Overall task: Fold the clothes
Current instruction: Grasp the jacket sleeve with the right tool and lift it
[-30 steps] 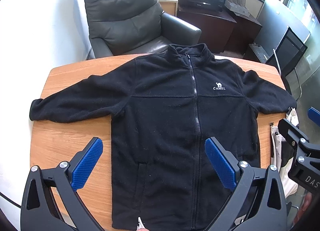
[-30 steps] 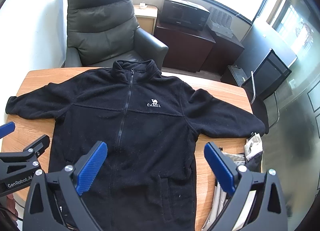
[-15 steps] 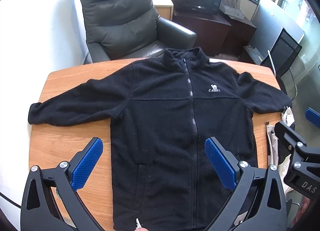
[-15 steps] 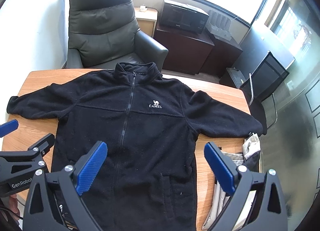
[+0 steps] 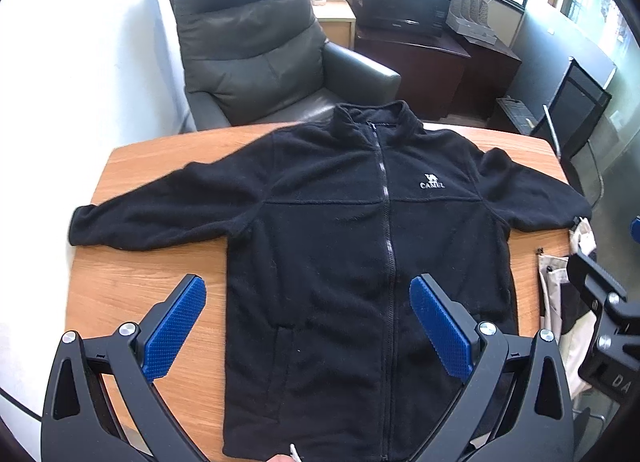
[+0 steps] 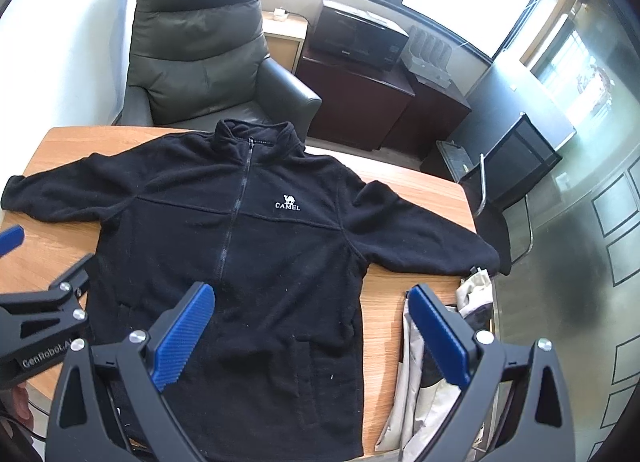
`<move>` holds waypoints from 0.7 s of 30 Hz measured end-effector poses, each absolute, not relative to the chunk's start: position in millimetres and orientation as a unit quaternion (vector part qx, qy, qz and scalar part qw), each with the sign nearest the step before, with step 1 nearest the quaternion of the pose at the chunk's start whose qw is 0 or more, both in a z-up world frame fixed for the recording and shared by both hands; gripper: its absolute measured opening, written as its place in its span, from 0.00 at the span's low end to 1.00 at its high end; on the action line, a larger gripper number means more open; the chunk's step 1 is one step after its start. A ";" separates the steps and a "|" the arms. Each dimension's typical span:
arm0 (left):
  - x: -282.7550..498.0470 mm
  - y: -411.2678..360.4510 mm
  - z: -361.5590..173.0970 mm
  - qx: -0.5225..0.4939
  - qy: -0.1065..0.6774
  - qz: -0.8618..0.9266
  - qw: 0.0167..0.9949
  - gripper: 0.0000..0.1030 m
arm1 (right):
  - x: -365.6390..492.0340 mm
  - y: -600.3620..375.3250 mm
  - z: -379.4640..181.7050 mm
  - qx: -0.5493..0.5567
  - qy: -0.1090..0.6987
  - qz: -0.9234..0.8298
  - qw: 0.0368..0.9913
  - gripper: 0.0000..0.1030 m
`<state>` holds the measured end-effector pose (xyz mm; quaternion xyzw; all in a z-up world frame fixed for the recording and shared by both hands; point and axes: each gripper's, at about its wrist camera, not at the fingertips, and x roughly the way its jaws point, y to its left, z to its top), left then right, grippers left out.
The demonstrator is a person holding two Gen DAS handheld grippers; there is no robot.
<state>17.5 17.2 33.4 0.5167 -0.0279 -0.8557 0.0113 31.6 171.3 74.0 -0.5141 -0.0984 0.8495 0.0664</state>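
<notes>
Only the right wrist view shows the pale bags (image 6: pixel 432 390) off the desk's right edge in full. The black fleece jacket (image 5: pixel 360 246) lies flat, zipped, sleeves spread, on the wooden desk (image 5: pixel 132 282); left claw (image 5: pixel 308 326) and right claw (image 6: pixel 312 334) both gape wide, holding nothing. A dark leather armchair (image 6: pixel 200 50) stands behind.

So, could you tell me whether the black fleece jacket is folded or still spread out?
Spread out: the jacket lies flat, zipped, both sleeves extended on the table.

The wooden worktop (image 5: pixel 132 286) carries one thing — a black fleece jacket (image 5: pixel 340 246) lying flat, zipped, collar toward 12 o'clock, sleeves spread toward 9 and 3.
</notes>
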 end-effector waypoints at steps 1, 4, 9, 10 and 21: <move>17.4 19.2 35.1 0.515 -0.032 -0.857 0.018 1.00 | 31.9 173.6 73.7 -0.513 -0.096 0.850 0.061 0.97; 13.4 28.7 36.0 0.518 -0.027 -0.855 0.019 1.00 | 31.8 186.0 72.4 -0.509 -0.071 0.858 0.026 0.97; 0.2 58.3 28.1 0.544 0.044 -0.835 -0.069 1.00 | 30.4 260.8 63.1 -0.480 0.105 0.865 -0.099 0.97; -2.5 66.2 25.8 0.547 0.058 -0.830 -0.090 1.00 | 30.5 281.1 61.2 -0.469 0.131 0.867 -0.108 0.97; -63.3 205.2 -44.9 0.562 0.041 -0.813 -0.146 1.00 | 9.3 627.7 3.3 -0.414 0.278 0.866 -0.020 0.97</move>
